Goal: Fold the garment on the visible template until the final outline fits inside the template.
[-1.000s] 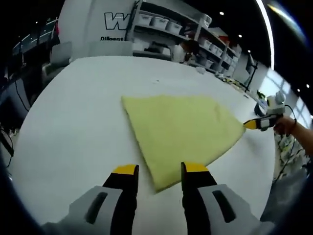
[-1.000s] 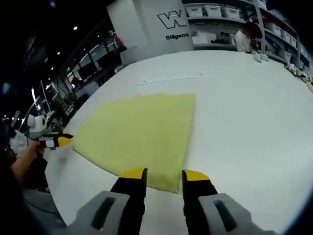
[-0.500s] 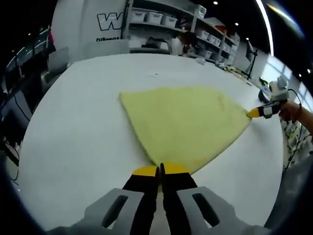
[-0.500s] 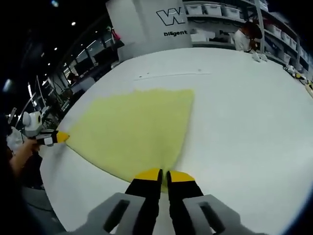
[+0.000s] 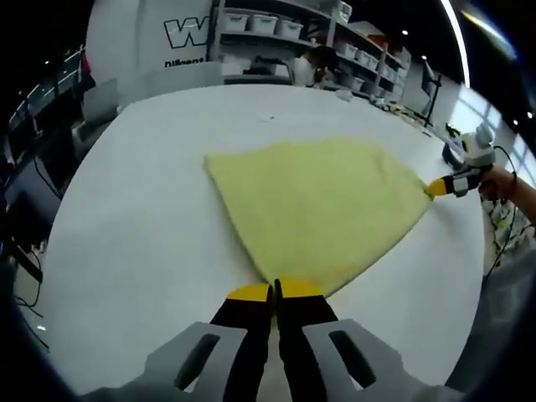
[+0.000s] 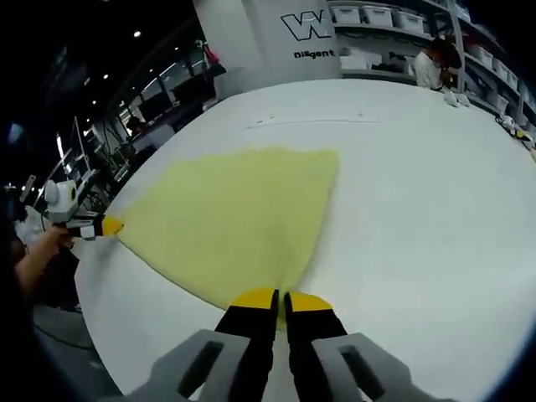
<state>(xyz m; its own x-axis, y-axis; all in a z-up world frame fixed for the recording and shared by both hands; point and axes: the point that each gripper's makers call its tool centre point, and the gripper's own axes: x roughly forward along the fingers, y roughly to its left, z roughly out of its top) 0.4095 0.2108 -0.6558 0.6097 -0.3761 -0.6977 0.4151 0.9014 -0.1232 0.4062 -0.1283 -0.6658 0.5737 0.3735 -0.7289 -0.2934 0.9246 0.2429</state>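
A pale yellow garment (image 5: 318, 205) lies spread flat on the white table (image 5: 142, 218), folded into a wedge shape. My left gripper (image 5: 274, 291) is shut on its near corner. In the left gripper view, my right gripper (image 5: 432, 189) pinches the far right corner, with a hand behind it. In the right gripper view the same garment (image 6: 239, 213) fans out ahead, and my right gripper (image 6: 280, 297) is shut on its near corner. My left gripper (image 6: 112, 225) holds the left tip there. A faint thin line (image 6: 306, 122) is marked on the table beyond the cloth.
The white table (image 6: 419, 218) stretches wide on all sides of the cloth. Behind it stand a white pillar with a logo (image 5: 180, 38), shelves of bins (image 5: 276, 25) and a person (image 6: 431, 67) at the far edge.
Both grippers went from open around the garment's corners to shut on them. Since half a second ago the cloth looks pulled a little flatter; both views have shifted only slightly.
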